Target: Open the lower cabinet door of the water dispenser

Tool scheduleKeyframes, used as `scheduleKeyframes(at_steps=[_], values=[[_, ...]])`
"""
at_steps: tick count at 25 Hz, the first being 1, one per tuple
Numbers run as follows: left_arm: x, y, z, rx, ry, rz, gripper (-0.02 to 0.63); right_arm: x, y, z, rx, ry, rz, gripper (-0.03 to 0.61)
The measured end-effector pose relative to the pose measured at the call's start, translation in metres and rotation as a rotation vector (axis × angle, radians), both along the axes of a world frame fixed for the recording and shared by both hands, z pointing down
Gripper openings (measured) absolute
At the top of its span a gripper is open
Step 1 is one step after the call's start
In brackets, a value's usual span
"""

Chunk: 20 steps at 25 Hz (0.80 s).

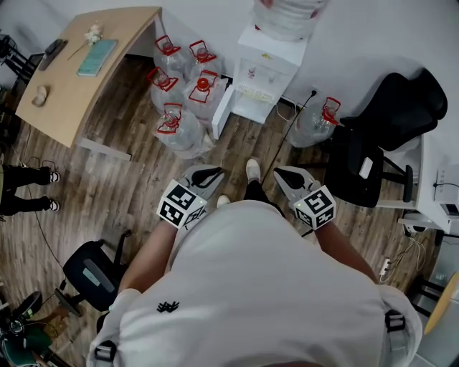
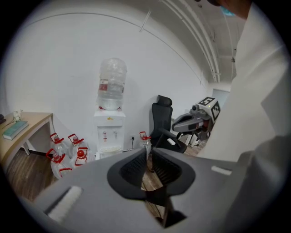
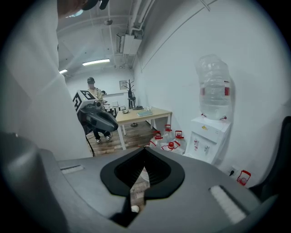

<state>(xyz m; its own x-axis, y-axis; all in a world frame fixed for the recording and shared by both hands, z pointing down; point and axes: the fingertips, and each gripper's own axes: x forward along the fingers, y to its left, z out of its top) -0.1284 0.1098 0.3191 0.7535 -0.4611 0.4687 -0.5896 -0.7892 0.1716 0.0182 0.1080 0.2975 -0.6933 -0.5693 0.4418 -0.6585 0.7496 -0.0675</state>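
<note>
The white water dispenser point(image 1: 262, 72) stands against the far wall with a clear bottle point(image 1: 287, 18) on top; it also shows as the dispenser point(image 2: 109, 132) and the dispenser point(image 3: 207, 136), with its lower part hidden behind the gripper bodies. A white panel point(image 1: 221, 111) juts from its lower left; I cannot tell whether it is the door. My left gripper point(image 1: 215, 172) point(image 2: 149, 152) and right gripper point(image 1: 281, 172) point(image 3: 144, 149) hang in front of my body, well short of the dispenser. The left jaws keep a narrow empty gap. The right jaws meet at the tips, holding nothing.
Several red-capped water jugs point(image 1: 183, 93) crowd the floor left of the dispenser, and one more jug point(image 1: 319, 122) sits on its right. A black office chair point(image 1: 380, 136) stands at right, a wooden desk point(image 1: 86, 64) at left, another chair point(image 1: 93, 272) behind me. A bystander's legs point(image 1: 25, 190) show at far left.
</note>
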Motion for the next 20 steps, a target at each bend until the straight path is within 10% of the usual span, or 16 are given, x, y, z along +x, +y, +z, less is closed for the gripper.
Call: scheduleKeyframes(at_steps=[20], values=[[-0.019, 0.009, 0.013, -0.024, 0.025, -0.030, 0.095, -0.024, 0.000, 0.000, 0.011, 0.007, -0.018, 0.002]])
